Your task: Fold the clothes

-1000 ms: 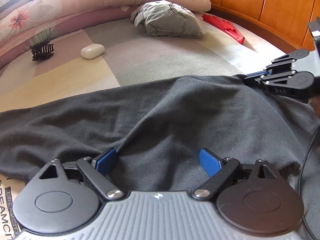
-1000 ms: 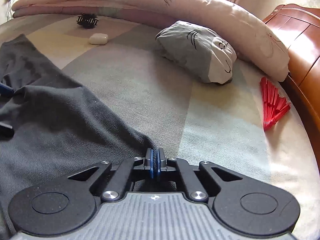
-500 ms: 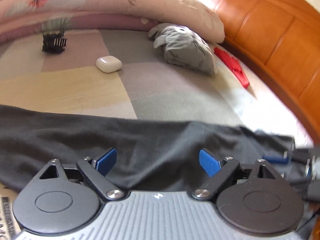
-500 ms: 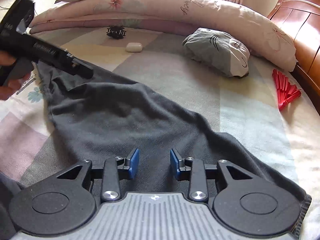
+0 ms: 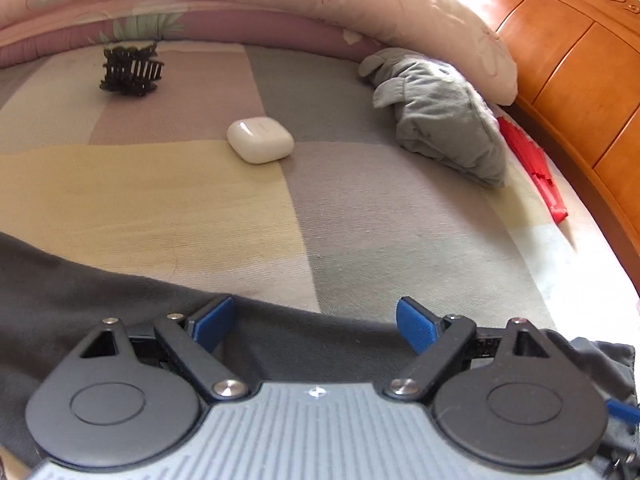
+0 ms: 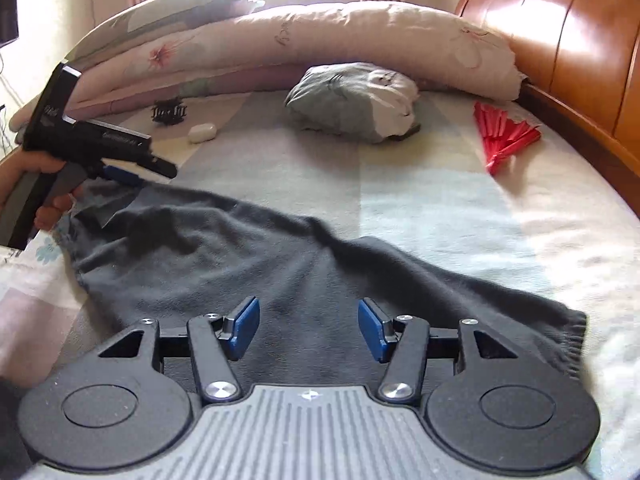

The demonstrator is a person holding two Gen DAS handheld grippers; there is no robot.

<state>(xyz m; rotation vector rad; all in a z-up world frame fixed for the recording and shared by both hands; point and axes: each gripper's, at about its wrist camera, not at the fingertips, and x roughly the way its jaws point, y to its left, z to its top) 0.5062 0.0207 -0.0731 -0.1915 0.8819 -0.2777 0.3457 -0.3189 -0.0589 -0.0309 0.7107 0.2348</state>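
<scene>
My right gripper [image 6: 307, 327] has just been opening: a second ago its blue pads were pressed together on the edge of the dark grey garment [image 6: 248, 264], and now they stand spread with only flat cloth showing between them, nothing pinched. So I read that as a release, with that end of the fold laid down. My left gripper [image 5: 316, 322] is spread wide as it was before, hovering over the garment's far edge without gripping it; in the right wrist view it sits at the far left, held in a hand [image 6: 36, 184].

The garment lies stretched across the near part of the bedspread [image 6: 420, 200], its ribbed hem at the near right. Compared with a second ago it looks flatter and drawn out longer. Farther off sit a white earbud case [image 5: 260, 139], a black hair claw [image 5: 130, 68], a crumpled grey garment [image 6: 352, 98] and a red fan [image 6: 504, 134] at the far right.

With both grippers free, I judge the next fold needs a fresh grasp.
</scene>
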